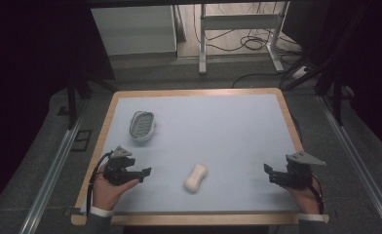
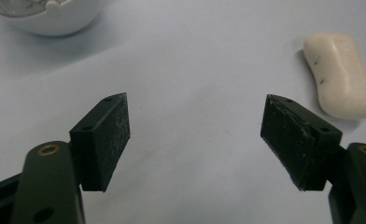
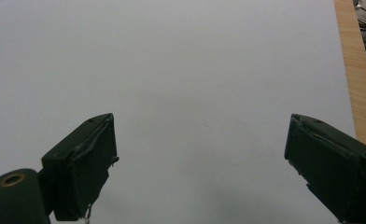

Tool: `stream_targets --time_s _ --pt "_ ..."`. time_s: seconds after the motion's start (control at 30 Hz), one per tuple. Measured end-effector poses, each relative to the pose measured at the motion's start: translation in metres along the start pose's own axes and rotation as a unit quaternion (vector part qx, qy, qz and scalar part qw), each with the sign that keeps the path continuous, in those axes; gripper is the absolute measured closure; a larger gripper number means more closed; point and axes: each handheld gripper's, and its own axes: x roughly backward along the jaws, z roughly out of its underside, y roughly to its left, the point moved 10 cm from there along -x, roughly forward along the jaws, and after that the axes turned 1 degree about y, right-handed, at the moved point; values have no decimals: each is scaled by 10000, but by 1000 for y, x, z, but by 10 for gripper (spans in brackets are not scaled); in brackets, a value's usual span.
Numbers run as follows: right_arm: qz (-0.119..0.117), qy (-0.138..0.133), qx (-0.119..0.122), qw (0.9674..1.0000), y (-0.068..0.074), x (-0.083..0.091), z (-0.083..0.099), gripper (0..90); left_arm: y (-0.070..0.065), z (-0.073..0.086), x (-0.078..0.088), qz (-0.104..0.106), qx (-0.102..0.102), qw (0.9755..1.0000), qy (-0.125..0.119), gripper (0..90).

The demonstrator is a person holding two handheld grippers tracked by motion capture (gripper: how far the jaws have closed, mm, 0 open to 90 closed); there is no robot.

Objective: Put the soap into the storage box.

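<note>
A cream bar of soap (image 1: 196,177) lies on the pale blue mat (image 1: 218,131) near the front middle. In the left gripper view the soap (image 2: 342,74) sits at the upper right, beyond the jaws. A white soap dish (image 1: 143,126) with a grey ribbed insert rests at the back left; its rim (image 2: 55,21) shows at the top left of that view. My left gripper (image 1: 144,175) is open at the front left, to the left of the soap, nothing between its pads (image 2: 111,140). My right gripper (image 1: 268,173) stands open at the front right over bare mat (image 3: 204,93).
The mat lies on a wooden-edged table (image 1: 286,109); the wood edge (image 3: 356,74) runs along the right of the right gripper view. Behind the table stand a white cabinet (image 1: 133,29), a metal frame (image 1: 240,22) and floor cables (image 1: 255,44).
</note>
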Motion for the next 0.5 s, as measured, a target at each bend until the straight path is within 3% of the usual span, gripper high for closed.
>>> stream_targets --time_s 0.5 --pt "21 15 30 10000 -1 0 1 99 -24 -23 -6 2 -283 9995 133 275"
